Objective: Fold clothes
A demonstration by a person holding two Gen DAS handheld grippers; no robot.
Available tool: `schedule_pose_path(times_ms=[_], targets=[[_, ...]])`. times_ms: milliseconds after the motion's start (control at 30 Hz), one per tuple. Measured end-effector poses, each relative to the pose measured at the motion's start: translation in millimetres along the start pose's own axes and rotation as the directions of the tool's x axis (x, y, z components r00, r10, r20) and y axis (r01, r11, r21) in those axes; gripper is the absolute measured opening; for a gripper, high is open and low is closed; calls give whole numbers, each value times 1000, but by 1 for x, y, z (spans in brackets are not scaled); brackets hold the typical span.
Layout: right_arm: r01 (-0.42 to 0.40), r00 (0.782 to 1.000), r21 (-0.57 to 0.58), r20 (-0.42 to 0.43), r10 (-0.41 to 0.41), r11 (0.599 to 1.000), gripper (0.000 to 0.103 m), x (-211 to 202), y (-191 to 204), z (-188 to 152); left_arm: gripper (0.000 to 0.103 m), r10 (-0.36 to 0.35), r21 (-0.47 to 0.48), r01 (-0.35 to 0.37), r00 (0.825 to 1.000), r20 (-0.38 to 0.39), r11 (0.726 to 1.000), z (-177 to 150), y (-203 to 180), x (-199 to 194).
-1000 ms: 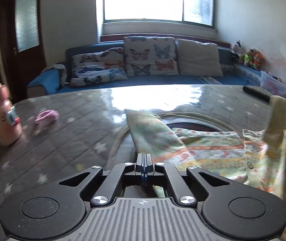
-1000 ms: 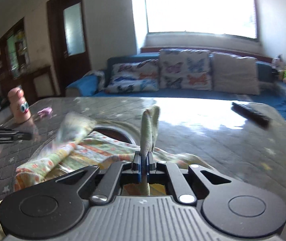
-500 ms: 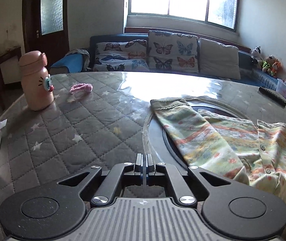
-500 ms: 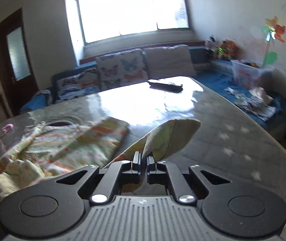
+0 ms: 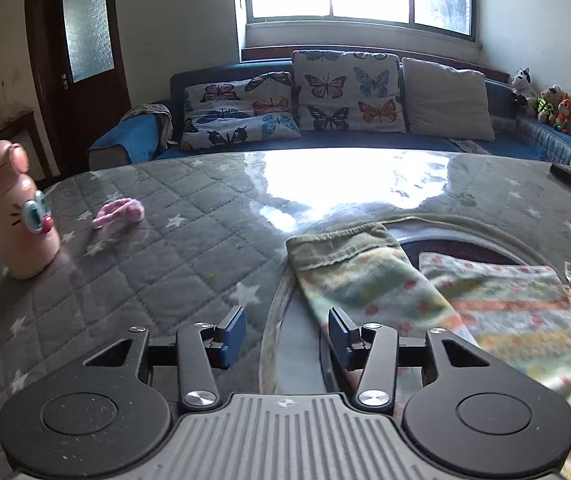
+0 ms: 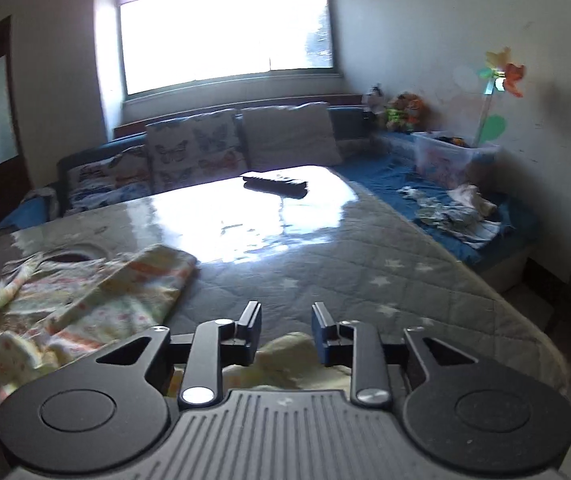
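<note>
A pale yellow-green patterned garment (image 5: 369, 280) lies spread on the grey quilted table (image 5: 173, 264), one sleeve stretched toward the table's middle. My left gripper (image 5: 285, 330) is open and empty, low over the table just left of that sleeve. In the right wrist view the same garment (image 6: 97, 296) lies crumpled to the left, and a fold of it (image 6: 289, 350) sits just below the open right gripper (image 6: 286, 322), which holds nothing.
A pink bottle (image 5: 13, 212) and a small pink item (image 5: 119, 210) stand at the table's left. A black remote (image 6: 275, 184) lies at the far edge. A sofa with butterfly cushions (image 5: 325, 100) is behind. The table's right edge (image 6: 525, 316) drops to the floor.
Both grippers were shut, the right one on a piece of the garment held up. Now both are open and the garment lies on the table.
</note>
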State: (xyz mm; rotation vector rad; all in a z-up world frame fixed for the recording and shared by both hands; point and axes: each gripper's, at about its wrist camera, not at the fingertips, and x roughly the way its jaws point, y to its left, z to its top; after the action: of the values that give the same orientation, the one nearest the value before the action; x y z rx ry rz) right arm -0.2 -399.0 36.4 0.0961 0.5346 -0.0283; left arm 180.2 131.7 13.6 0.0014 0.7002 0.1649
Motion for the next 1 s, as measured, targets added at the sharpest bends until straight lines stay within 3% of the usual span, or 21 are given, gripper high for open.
schedule_pose_path(times_ms=[67,233,433,500,633,700,800,1000], targets=[[-51,998,-39,-29,50,998,32,11,16,-2,58,3,11,-3,1000,-1,1000,6,-5,13],[-97,992,-91,-86,89,991,36,30,38,-10,63,4,26,-4,1000,0,1000,18,-11,38],[-111,988,-120,-119,97,987,41,38,42,-16,61,19,11,-18,1000,-21,1000,23,-10,62],[-113,987,-117,-126,98,987,44,39,42,-17,54,25,7,-25,1000,-16,1000,23,-9,66],[-104,985,-109,-146,88,988,46,42,38,-20,8,9,18,-9,1000,-5,1000,24,-7,64],[-98,984,-102,-156,81,990,47,44,36,-21,5,16,12,-16,1000,5,1000,23,-2,61],[-87,984,-104,-167,69,991,47,45,33,-25,3,81,1,-81,996,33,997,19,7,47],[-58,985,-89,-168,42,994,51,41,23,-32,2,214,-71,-209,974,68,975,2,47,5]])
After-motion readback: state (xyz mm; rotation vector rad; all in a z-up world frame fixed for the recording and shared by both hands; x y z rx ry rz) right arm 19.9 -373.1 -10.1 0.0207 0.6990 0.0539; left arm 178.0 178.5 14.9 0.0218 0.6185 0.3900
